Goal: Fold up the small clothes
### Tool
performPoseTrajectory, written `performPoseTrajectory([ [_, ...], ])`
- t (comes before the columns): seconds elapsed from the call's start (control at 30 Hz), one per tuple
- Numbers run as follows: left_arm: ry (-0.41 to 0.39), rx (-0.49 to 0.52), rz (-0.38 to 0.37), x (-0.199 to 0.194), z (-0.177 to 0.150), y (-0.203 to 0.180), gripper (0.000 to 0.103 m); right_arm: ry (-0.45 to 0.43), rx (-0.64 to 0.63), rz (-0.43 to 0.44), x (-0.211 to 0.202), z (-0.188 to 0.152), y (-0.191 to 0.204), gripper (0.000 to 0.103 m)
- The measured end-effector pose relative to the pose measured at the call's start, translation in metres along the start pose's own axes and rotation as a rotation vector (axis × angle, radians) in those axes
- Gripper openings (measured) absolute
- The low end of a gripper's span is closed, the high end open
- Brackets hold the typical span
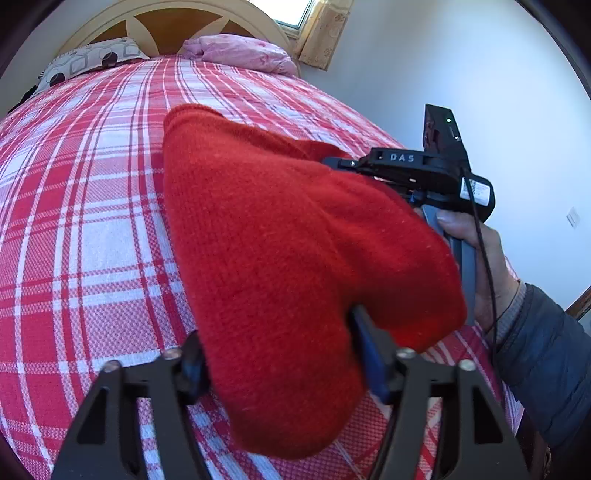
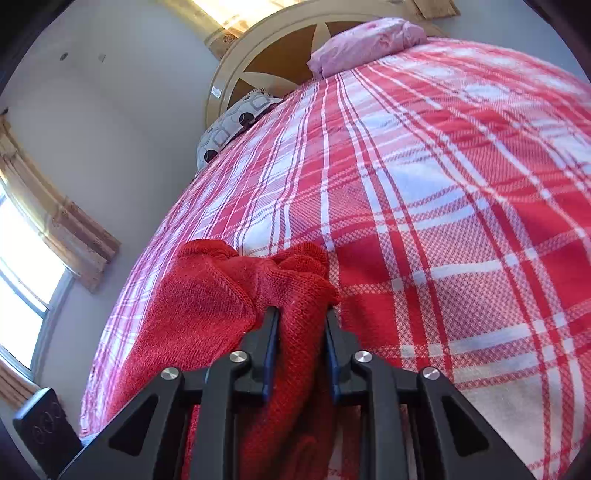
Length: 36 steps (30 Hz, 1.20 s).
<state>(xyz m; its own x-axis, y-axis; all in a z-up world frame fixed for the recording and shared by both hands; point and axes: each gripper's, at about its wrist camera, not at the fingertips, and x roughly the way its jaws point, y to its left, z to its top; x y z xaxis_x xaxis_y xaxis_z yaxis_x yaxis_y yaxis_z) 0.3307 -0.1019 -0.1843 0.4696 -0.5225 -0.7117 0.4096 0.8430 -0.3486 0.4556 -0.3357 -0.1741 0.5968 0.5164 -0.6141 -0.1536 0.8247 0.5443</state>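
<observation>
A red knitted garment (image 1: 280, 258) is held up above the red-and-white checked bedspread (image 1: 92, 221). My left gripper (image 1: 277, 354) is shut on its near edge, and the cloth bulges between and over the fingers. My right gripper (image 1: 332, 162) shows in the left wrist view, reaching in from the right and shut on the garment's far edge. In the right wrist view the right gripper (image 2: 301, 332) clamps a bunched fold of the red garment (image 2: 207, 306), which hangs down to the left over the bed (image 2: 461, 221).
A patterned pillow (image 1: 88, 59) and a pink bundle of bedding (image 1: 251, 51) lie at the headboard (image 1: 177, 18). A white wall (image 1: 461, 74) stands to the right of the bed. A window with curtains (image 2: 33, 258) is on the other side.
</observation>
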Motion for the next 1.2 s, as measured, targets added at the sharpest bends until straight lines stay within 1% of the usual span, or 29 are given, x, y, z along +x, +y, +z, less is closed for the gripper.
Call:
performPoseTrajectory([
  [0.1, -0.003, -0.011, -0.013, -0.013, -0.001, 0.002, 0.044, -0.033, -0.007, -0.003, -0.01, 0.001, 0.009, 0.018],
  [0.13, -0.004, -0.008, -0.011, -0.016, 0.0, 0.003, 0.042, -0.046, -0.003, 0.006, -0.014, 0.002, 0.013, 0.017],
  [0.23, -0.004, -0.003, 0.008, -0.029, -0.002, 0.001, 0.04, -0.064, -0.015, 0.027, -0.022, 0.002, 0.031, 0.016],
  [0.3, -0.013, 0.008, 0.017, -0.041, -0.004, -0.002, 0.039, -0.06, -0.023, 0.033, -0.023, -0.001, 0.042, 0.016],
  [0.37, -0.026, 0.016, 0.022, -0.053, -0.007, -0.005, 0.039, -0.049, -0.026, 0.035, -0.023, -0.004, 0.055, 0.016],
  [0.57, -0.067, 0.008, 0.044, -0.093, -0.019, 0.001, 0.038, -0.015, -0.019, 0.084, -0.018, -0.019, 0.09, 0.015],
  [0.77, -0.098, -0.011, 0.086, -0.134, -0.038, 0.02, 0.038, 0.012, -0.073, 0.141, -0.004, -0.036, 0.143, 0.015],
  [1.1, -0.151, -0.064, 0.161, -0.186, -0.063, 0.056, 0.037, 0.064, -0.148, 0.22, 0.029, -0.065, 0.232, 0.015],
  [1.2, -0.171, -0.085, 0.177, -0.2, -0.07, 0.068, 0.037, 0.076, -0.161, 0.237, 0.038, -0.068, 0.251, 0.015],
])
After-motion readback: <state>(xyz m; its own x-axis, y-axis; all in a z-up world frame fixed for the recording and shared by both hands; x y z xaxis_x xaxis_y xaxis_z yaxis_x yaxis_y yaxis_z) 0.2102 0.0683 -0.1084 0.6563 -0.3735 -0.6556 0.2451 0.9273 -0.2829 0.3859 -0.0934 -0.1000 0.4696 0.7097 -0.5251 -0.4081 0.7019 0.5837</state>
